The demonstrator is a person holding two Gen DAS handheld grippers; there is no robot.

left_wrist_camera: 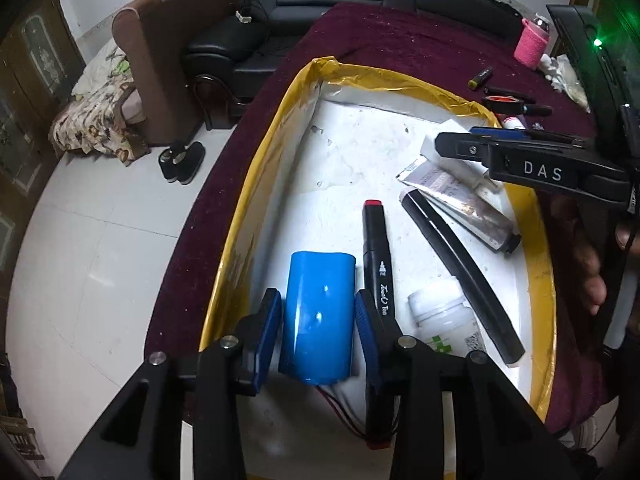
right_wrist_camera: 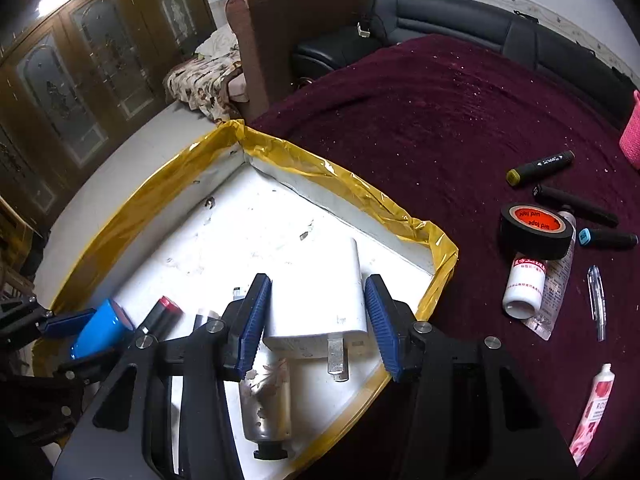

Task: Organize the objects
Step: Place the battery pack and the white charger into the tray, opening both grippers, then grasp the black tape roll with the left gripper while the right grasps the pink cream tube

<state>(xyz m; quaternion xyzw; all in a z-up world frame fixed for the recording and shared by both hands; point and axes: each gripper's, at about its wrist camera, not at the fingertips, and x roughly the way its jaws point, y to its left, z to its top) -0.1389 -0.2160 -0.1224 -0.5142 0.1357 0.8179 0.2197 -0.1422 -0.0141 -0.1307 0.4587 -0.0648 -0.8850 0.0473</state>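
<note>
1. My left gripper (left_wrist_camera: 316, 312) straddles the glossy blue battery pack (left_wrist_camera: 318, 316) in the tray (left_wrist_camera: 256, 184); pads slightly clear, probably letting go.
2. My right gripper (right_wrist_camera: 316, 320) stands open around the white charger (right_wrist_camera: 320, 300), prongs toward me, at the tray's far side.
3. Tape roll (right_wrist_camera: 536, 230) and markers (right_wrist_camera: 540, 166) wait outside the tray.

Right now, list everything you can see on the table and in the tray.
tray: one, white, yellow-taped rim, on maroon cloth
battery pack: one, blue, in tray
charger: one, white, in tray
markers in tray: two, black
tube: one, silver, in tray
bottle: one, white, in tray
tape roll: one, black, on cloth
markers on cloth: three, black
pen: one, clear, on cloth
left gripper: astride battery pack
right gripper: astride charger
</note>
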